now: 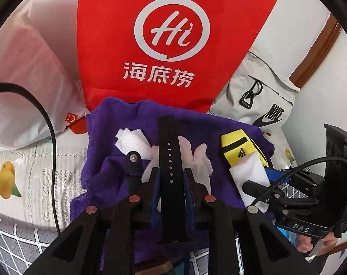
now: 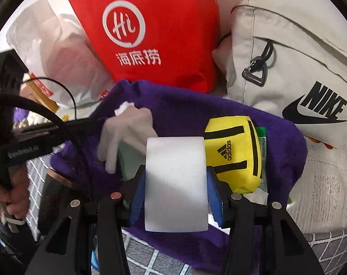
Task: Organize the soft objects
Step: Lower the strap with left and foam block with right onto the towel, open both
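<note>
My left gripper (image 1: 171, 176) is shut on a black watch strap (image 1: 170, 155) with a row of holes, held upright over a purple towel (image 1: 109, 123). My right gripper (image 2: 175, 176) is shut on a white foam block (image 2: 175, 183), also over the purple towel (image 2: 196, 105). A yellow Adidas pouch (image 2: 235, 153) lies on the towel just right of the block; it also shows in the left wrist view (image 1: 240, 149). A translucent glove (image 2: 125, 135) and white foam pieces (image 1: 129, 139) lie on the towel. The right gripper shows in the left wrist view (image 1: 267, 183).
A red paper bag (image 1: 173, 36) stands behind the towel, also in the right wrist view (image 2: 150, 34). A grey Nike bag (image 2: 288, 73) sits to the right, a white plastic bag (image 1: 29, 73) to the left. The surface is a quilt with fruit prints (image 1: 24, 171).
</note>
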A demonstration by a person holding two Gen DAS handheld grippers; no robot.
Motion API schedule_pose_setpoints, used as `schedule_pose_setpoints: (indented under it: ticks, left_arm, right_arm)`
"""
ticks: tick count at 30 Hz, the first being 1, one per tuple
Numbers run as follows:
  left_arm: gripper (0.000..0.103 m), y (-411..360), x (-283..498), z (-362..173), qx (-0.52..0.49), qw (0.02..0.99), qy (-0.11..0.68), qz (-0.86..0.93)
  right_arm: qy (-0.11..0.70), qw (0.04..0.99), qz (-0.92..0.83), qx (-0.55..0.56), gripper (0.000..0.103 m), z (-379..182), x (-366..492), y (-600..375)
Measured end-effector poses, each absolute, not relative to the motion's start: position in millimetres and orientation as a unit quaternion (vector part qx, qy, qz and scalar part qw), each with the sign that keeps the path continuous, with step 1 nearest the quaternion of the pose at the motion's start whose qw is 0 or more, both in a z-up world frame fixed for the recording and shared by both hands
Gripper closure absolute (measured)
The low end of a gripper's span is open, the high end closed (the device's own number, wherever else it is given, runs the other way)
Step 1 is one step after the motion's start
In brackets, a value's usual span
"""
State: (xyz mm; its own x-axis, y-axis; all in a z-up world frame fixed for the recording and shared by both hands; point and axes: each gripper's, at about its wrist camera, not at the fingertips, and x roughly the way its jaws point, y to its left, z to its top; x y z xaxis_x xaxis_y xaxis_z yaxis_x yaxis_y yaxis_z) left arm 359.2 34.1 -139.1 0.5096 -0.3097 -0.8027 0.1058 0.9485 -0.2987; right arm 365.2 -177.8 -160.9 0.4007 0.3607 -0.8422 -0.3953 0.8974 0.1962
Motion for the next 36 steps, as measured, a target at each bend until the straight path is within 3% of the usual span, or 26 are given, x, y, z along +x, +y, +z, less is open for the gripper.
schedule_pose_setpoints:
  ticks: [14, 18, 23, 27, 36]
  left_arm:
    - [0.082, 36, 371, -160, -0.124, 0.847, 0.503, -0.118]
    - [0.062, 35, 373, -161, -0.129, 0.844, 0.505, -0.122]
    - [0.062, 39, 371, -154, -0.136, 0.849, 0.497, -0.118]
    - [0.054, 43, 365, -143, -0.141, 0.851, 0.491, -0.12]
    - [0.048, 30, 344, -109, -0.126, 0.862, 0.472, -0.137]
  right_arm:
    - [0.513, 0.826, 0.229, -0.034, 0.051, -177, 371, -168]
    - [0.511, 0.828, 0.23, -0.035, 0.038, -174, 369, -168]
    - [0.51, 0.831, 0.22, -0.034, 0.038, -168, 364, -171]
    - [0.499, 0.84, 0.211, -0.031, 0.038, -149, 350, -182]
    - [0.49, 0.852, 0.18, -0.045, 0.038, -118, 257, -222]
